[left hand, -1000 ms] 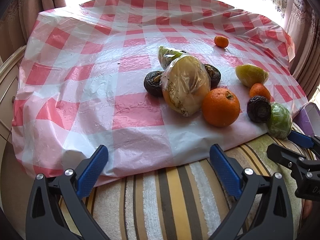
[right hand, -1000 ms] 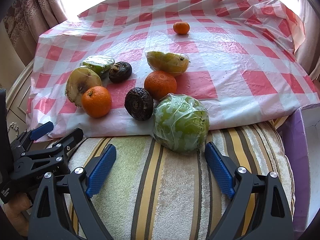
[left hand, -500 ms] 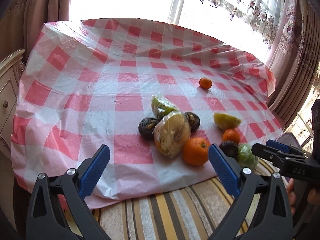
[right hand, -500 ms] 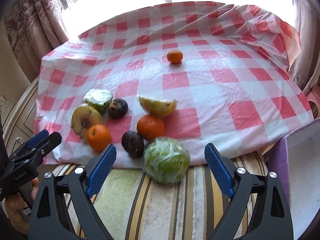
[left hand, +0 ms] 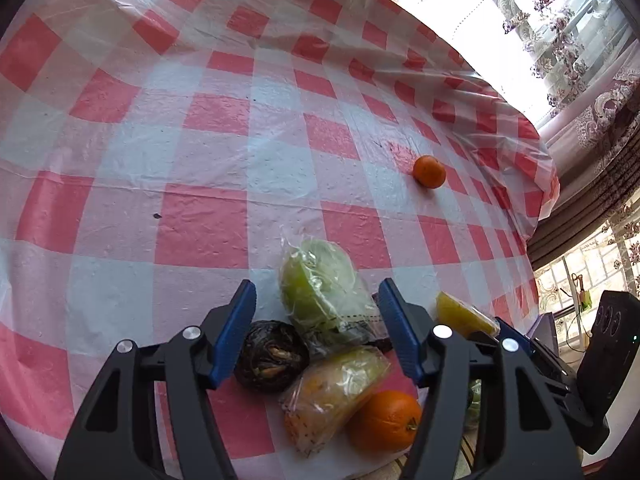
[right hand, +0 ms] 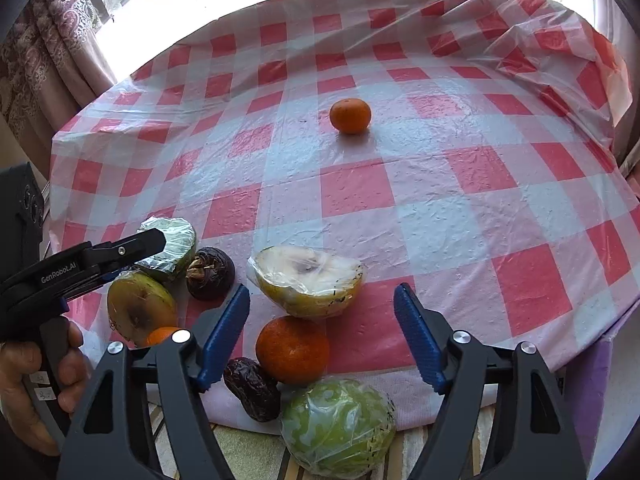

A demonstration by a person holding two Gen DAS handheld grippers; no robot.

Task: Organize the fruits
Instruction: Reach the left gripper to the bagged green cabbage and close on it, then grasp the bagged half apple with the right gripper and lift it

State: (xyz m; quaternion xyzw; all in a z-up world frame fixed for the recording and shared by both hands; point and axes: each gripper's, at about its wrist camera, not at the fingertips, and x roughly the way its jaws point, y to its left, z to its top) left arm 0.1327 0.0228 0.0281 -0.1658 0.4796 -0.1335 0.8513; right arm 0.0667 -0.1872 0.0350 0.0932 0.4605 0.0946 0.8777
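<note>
Fruits lie on a red-and-white checked cloth (left hand: 200, 232). My left gripper (left hand: 316, 332) is open above a wrapped green fruit half (left hand: 320, 288), a dark wrinkled fruit (left hand: 272, 356), a wrapped yellowish fruit (left hand: 332, 392) and an orange (left hand: 384, 420). My right gripper (right hand: 322, 332) is open over a wrapped cut fruit half (right hand: 308, 280), an orange (right hand: 292, 348), a dark fruit (right hand: 252, 388) and a wrapped green round fruit (right hand: 338, 428). A small mandarin (right hand: 350, 116) sits alone farther back; it also shows in the left wrist view (left hand: 429, 171).
A striped towel (right hand: 248, 456) lies at the near cloth edge. A purple box (right hand: 600, 380) stands at the right. Curtains and a window (left hand: 560, 40) lie behind the table. The left gripper body (right hand: 80, 268) and the hand holding it show at the left.
Both grippers have moved forward and lower over the fruit cluster. The fruits now fill the lower part of both views. No fruit has moved.
</note>
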